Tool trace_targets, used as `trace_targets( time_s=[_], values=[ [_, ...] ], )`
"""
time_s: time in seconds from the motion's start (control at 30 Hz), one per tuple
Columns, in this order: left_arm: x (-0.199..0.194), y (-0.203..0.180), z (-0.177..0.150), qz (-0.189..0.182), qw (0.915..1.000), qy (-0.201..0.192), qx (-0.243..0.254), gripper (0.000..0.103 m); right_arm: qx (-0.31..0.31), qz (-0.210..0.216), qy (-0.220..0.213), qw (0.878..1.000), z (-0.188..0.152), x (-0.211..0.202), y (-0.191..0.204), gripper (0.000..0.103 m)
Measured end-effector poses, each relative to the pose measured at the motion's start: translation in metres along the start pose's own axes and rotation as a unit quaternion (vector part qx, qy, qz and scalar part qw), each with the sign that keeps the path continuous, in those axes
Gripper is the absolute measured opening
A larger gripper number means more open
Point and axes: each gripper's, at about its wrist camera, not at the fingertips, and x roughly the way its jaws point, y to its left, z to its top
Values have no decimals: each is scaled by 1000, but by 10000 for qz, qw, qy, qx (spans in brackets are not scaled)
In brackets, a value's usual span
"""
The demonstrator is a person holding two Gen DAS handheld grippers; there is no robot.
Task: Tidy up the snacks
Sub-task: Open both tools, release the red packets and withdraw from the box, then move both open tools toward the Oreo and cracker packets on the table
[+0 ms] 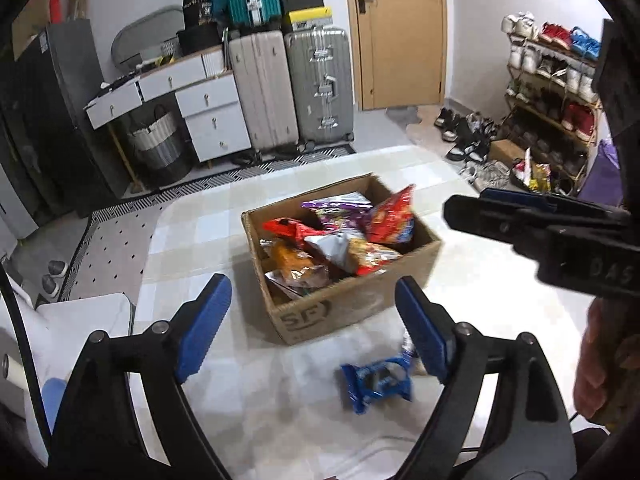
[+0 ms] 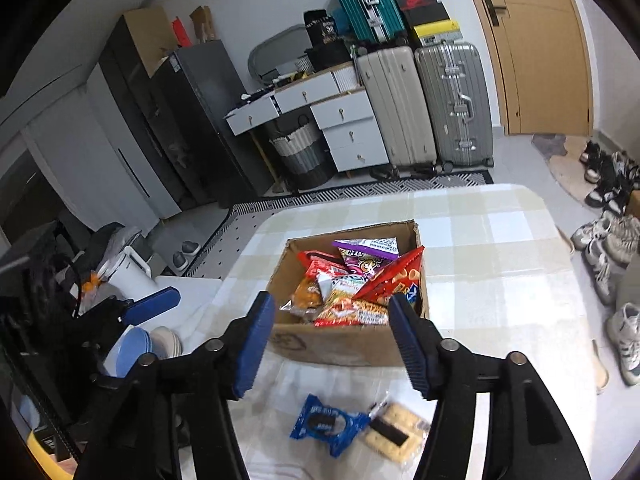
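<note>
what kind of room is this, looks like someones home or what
Most likely a lived-in home, perhaps an entry or spare room. A wooden shoe rack full of sneakers stands near a tan wooden door, hard-shell suitcases are stacked against the wall, and a checked tablecloth-covered table holds a cardboard box of snack packets.

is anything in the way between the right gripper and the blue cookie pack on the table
Nothing visible blocks it. The blue cookie pack lies flat on the checked tablecloth, in front of the cardboard box, with a cracker pack right beside it. The right gripper is open and empty above them, with only open space below.
</note>
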Motion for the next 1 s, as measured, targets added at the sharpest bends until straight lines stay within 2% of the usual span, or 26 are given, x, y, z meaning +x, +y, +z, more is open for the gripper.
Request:
trace_targets(
  time_s=[0.03,0.07,0.13,0.17,0.3,0.5,0.63,0.7,0.9,1.0],
  values=[
    [-10,-4,-2,23,10000,-46,17,83,-20,1,-57,10000,-3,-9,3,68],
    [-22,-8,-4,36,9999,-107,34,83,-31,-8,-104,9999,-5,-17,5,76],
    [-45,-15,-8,2,9997,-242,31,83,-113,-285,-223,9993,-10,-36,11,86],
    [-58,-18,-10,4,9996,-297,5,83,-202,-416,-333,9984,-13,-47,15,86],
    [-101,-24,-22,-61,9990,-413,-143,84,-387,-441,-565,9967,-22,-85,29,86],
    [-162,-32,-41,16,9980,-596,-190,86,-524,-304,-905,9941,-37,-140,50,91],
    [-203,-36,-61,62,9962,-819,-282,103,-649,-214,-1102,9916,-55,-171,66,93],
    [-220,-37,-70,83,9954,-908,-287,103,-708,-190,-1154,9906,-67,-183,73,93],
    [-260,-41,-99,105,9939,-1046,-340,103,-843,-277,-1131,9896,-98,-188,83,97],
    [-264,-40,-106,84,9931,-1087,-421,103,-822,-295,-1055,9906,-108,-180,80,97]
  ],
)
